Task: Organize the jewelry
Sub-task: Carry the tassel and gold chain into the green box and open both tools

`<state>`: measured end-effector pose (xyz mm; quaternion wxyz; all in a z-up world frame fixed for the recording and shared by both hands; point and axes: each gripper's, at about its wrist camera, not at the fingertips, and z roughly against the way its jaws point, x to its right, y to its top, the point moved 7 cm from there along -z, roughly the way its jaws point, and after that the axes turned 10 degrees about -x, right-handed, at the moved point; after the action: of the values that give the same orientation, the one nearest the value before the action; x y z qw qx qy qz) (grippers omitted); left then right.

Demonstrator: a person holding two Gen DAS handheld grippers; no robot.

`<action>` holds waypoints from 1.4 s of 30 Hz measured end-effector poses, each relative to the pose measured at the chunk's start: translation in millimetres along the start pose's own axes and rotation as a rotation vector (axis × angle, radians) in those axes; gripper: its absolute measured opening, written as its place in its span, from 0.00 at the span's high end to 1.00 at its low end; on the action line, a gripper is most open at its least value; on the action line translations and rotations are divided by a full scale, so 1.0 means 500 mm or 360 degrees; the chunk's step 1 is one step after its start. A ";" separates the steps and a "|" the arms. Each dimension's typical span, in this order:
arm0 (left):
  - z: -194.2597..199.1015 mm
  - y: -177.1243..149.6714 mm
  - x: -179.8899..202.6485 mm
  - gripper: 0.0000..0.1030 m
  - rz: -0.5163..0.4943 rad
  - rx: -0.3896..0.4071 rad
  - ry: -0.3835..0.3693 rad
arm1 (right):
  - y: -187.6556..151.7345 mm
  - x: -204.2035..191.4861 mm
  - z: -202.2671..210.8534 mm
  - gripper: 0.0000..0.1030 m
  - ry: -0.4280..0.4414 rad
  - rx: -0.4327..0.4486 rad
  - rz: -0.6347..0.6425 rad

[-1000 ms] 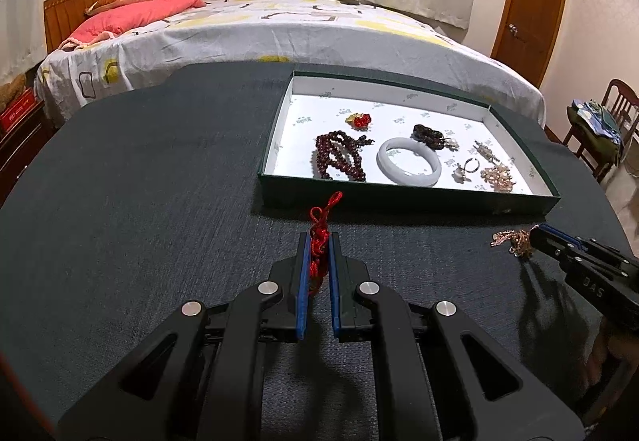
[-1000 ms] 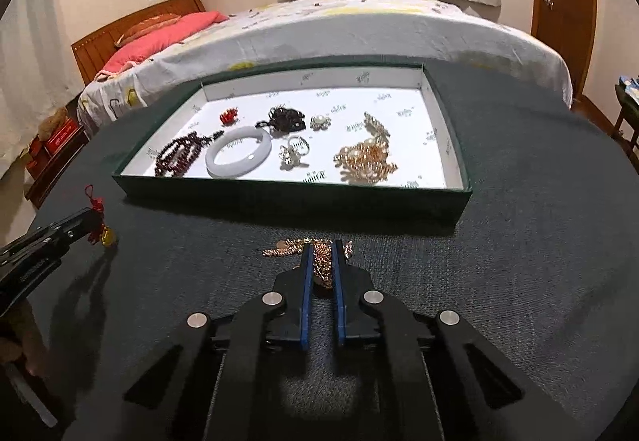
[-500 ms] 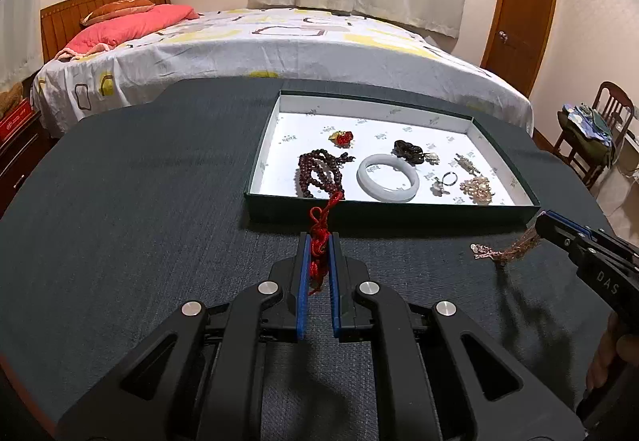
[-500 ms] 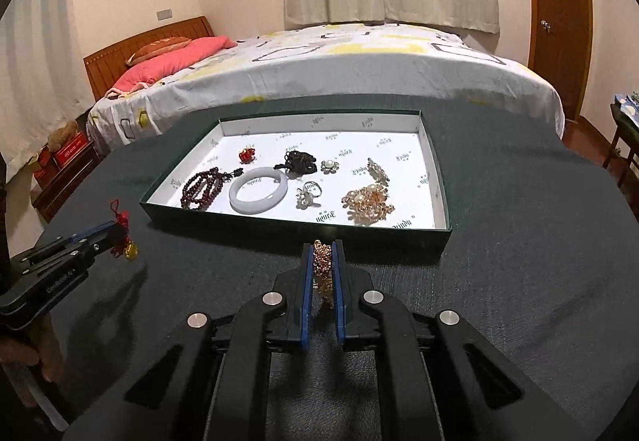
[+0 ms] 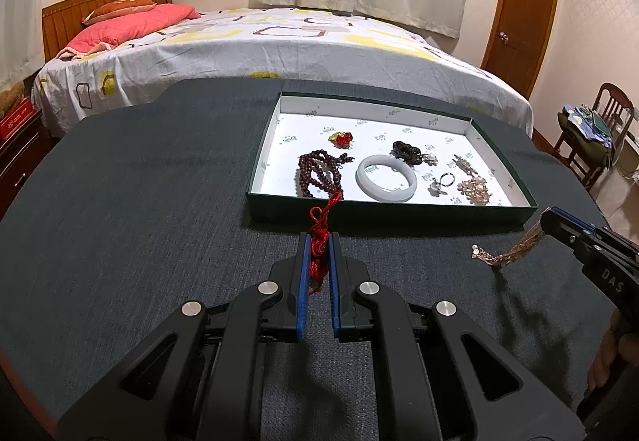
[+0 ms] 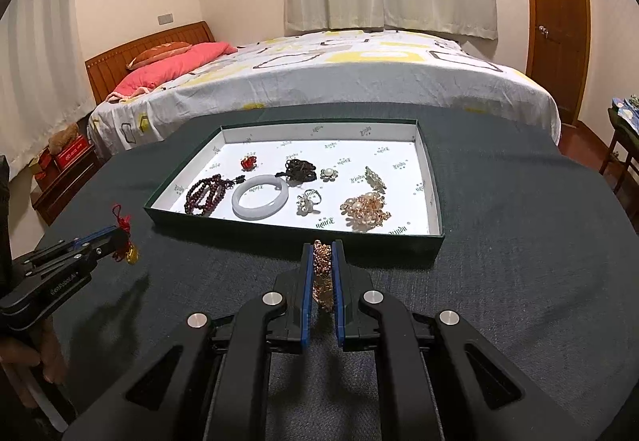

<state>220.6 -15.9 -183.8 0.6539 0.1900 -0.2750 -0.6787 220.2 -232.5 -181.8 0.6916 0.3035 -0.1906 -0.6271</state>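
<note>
A green box with a white floor (image 5: 275, 125) (image 6: 433, 201) sits on the dark table and holds a white bangle (image 5: 386, 177) (image 6: 260, 196), dark red beads (image 5: 317, 171) (image 6: 205, 193), a red charm (image 5: 341, 138), a dark hairpiece (image 5: 405, 151), a ring (image 5: 441, 183) and a gold bead cluster (image 6: 365, 209). My left gripper (image 5: 318, 241) (image 6: 114, 241) is shut on a red knotted cord charm (image 5: 321, 225) (image 6: 122, 225), held above the table before the box. My right gripper (image 6: 322, 253) (image 5: 547, 219) is shut on a rose-gold chain (image 6: 322, 273) (image 5: 503, 253) that dangles in the air.
A bed (image 5: 259, 42) stands beyond the table's far edge. A wooden chair with clothes (image 5: 591, 129) is at the right, a door (image 5: 519, 6) behind it. Dark table surface (image 5: 139, 181) spreads left of the box.
Both grippers have risen and drawn back from the box with their pieces. The rose-gold chain has lifted off the table and now hangs from the right gripper.
</note>
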 end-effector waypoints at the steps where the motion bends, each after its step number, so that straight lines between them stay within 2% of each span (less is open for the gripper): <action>1: 0.002 -0.002 0.001 0.91 -0.0002 0.0003 0.0001 | 0.002 -0.001 0.003 0.91 0.0000 0.0007 0.0002; 28: 0.065 0.026 0.020 0.91 -0.0020 0.0093 -0.0014 | 0.039 -0.016 0.079 0.91 0.0016 0.0143 0.0023; 42: 0.113 0.096 0.047 0.91 -0.0070 0.0216 -0.0059 | 0.107 -0.019 0.128 0.91 0.0033 0.0273 0.0046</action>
<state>221.4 -31.8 -107.7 0.6193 0.2273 -0.3280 -0.6762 217.5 -233.1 -97.8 0.6740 0.3653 -0.2410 -0.5952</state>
